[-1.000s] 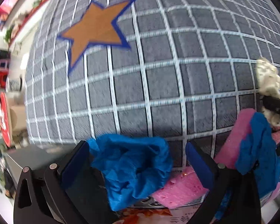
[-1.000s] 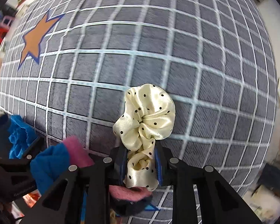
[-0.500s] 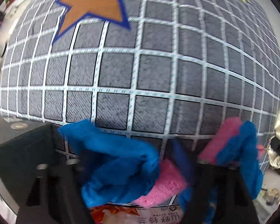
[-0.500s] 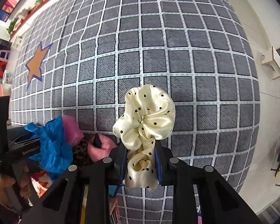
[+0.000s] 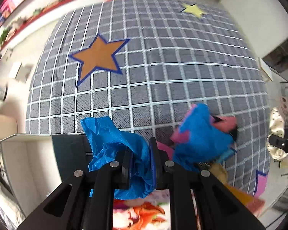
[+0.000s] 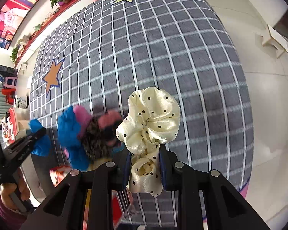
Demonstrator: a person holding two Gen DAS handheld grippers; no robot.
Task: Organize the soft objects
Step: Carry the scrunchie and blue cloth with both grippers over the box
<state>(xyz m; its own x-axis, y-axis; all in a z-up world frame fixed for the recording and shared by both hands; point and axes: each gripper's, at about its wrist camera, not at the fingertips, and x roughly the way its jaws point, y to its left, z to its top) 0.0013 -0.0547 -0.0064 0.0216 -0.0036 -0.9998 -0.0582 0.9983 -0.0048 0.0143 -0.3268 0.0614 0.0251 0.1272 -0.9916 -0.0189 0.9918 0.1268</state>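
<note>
My left gripper (image 5: 140,163) is shut on a crumpled blue cloth (image 5: 121,145) and holds it above the grey grid rug (image 5: 163,67). My right gripper (image 6: 145,170) is shut on a cream polka-dot scrunchie (image 6: 151,118), held high over the rug (image 6: 163,48). A pile of soft things, blue and pink cloth (image 5: 201,134), lies to the right of the left gripper. In the right wrist view the same pile (image 6: 82,132) shows a leopard-print piece (image 6: 96,141). The scrunchie also shows at the right edge of the left wrist view (image 5: 276,132).
A printed box with orange pictures (image 5: 142,212) lies under the left gripper. A dark panel (image 5: 71,149) and a white box wall (image 5: 28,163) stand at the left. The rug has an orange star (image 5: 99,57) and a yellow star (image 5: 194,9). White floor surrounds it.
My left gripper has shut on the blue cloth and lifted it. Both grippers have risen, so more rug and floor are in view. The right gripper still holds the scrunchie.
</note>
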